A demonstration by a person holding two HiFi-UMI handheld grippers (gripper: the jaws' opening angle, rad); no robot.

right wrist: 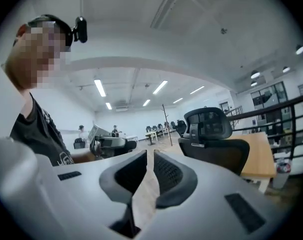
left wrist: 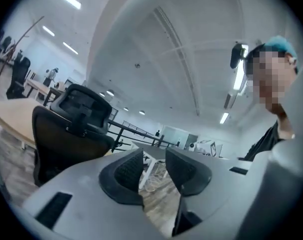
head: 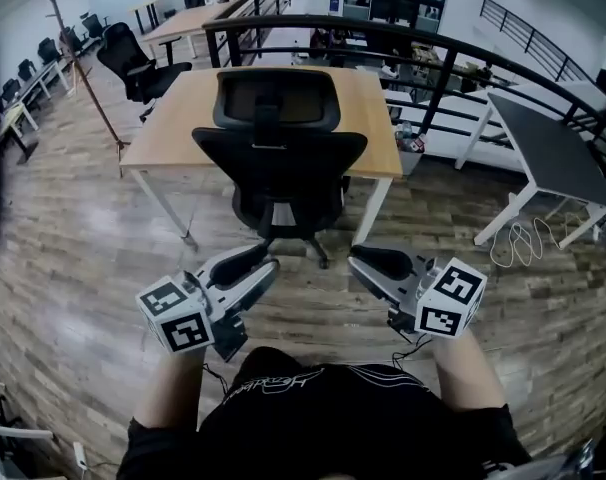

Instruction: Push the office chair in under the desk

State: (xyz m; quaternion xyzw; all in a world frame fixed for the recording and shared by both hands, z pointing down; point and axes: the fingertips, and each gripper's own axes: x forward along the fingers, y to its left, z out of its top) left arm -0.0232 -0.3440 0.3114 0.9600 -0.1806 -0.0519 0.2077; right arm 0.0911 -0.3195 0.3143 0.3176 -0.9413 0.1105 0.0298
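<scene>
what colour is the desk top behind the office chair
Light tan wood; the desk top shows best in the head view.

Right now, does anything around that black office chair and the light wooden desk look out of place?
Little stands out. The black office chair sits upright and square at the light wooden desk. Only a loose white cable lies tangled on the wood floor beside the grey table.

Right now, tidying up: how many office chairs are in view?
2 clearly: one black office chair at the wooden desk ahead, a second chair beyond its left corner. Others far left are too small to count.
</scene>
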